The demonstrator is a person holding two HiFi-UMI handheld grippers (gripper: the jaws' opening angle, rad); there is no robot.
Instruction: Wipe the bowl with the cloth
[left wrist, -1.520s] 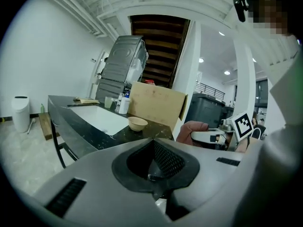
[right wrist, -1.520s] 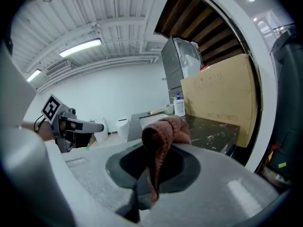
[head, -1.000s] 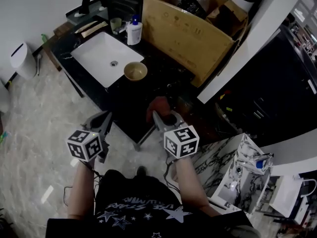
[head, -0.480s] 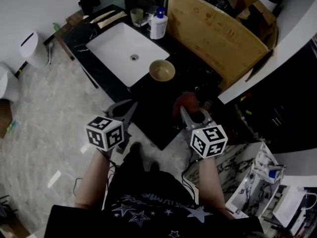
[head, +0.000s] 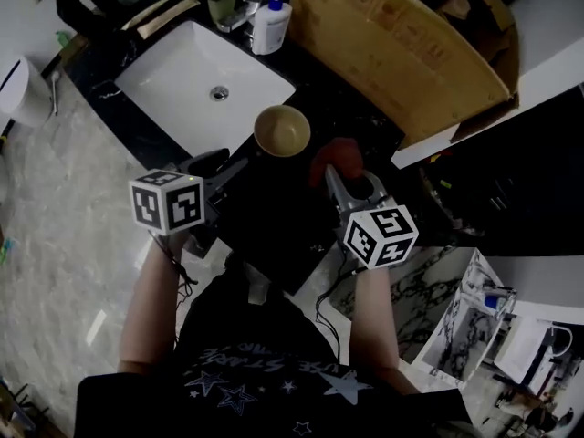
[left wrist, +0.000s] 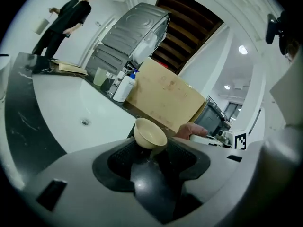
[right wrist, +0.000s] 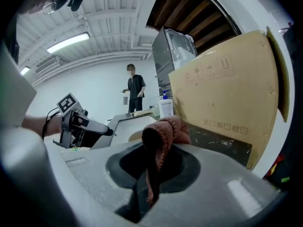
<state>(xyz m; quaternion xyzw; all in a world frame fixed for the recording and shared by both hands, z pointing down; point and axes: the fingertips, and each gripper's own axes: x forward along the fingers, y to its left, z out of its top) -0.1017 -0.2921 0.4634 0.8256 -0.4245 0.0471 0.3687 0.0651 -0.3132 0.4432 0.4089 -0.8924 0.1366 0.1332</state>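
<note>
Two grippers hang over the counter in the head view, left gripper and right gripper, the bowl standing beside the sink. Left gripper view: jaws opening, nothing between them (bowl just beyond). Right gripper view: jaws clamped on the cloth.

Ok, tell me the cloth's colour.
The cloth is dusty pink; the right gripper view shows it best.

Head cam steeply down; claw cams low, fwd; all share cardboard box.
</note>
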